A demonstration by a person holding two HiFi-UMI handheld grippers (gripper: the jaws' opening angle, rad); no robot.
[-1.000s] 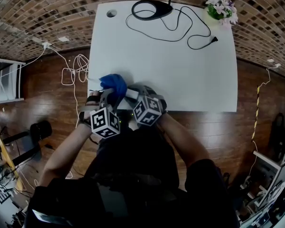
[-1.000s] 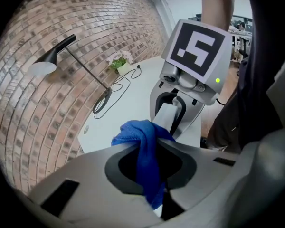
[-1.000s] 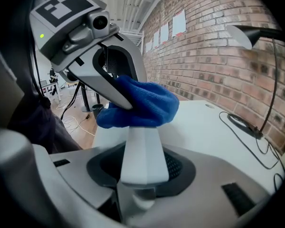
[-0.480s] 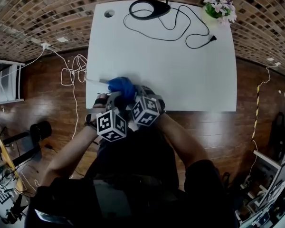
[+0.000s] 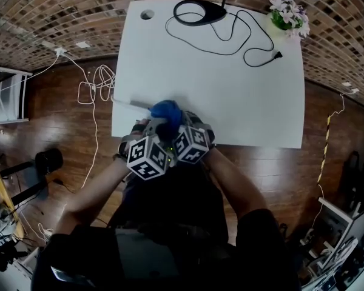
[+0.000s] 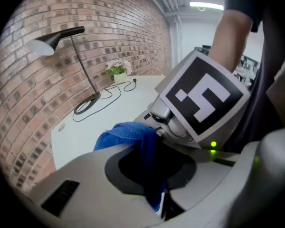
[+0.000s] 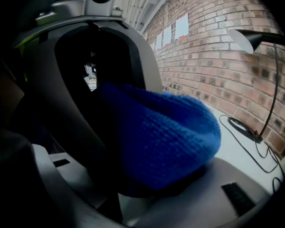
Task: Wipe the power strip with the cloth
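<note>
On the white table (image 5: 230, 90), at its near edge, you had the blue cloth (image 5: 167, 110) bunched up; the power strip couldn't be made out beneath it. Your left gripper (image 5: 159, 125) was clamped on the cloth. Your right gripper (image 5: 185, 121) had its jaws slightly parted, and the cloth hid whatever lay between them.
</note>
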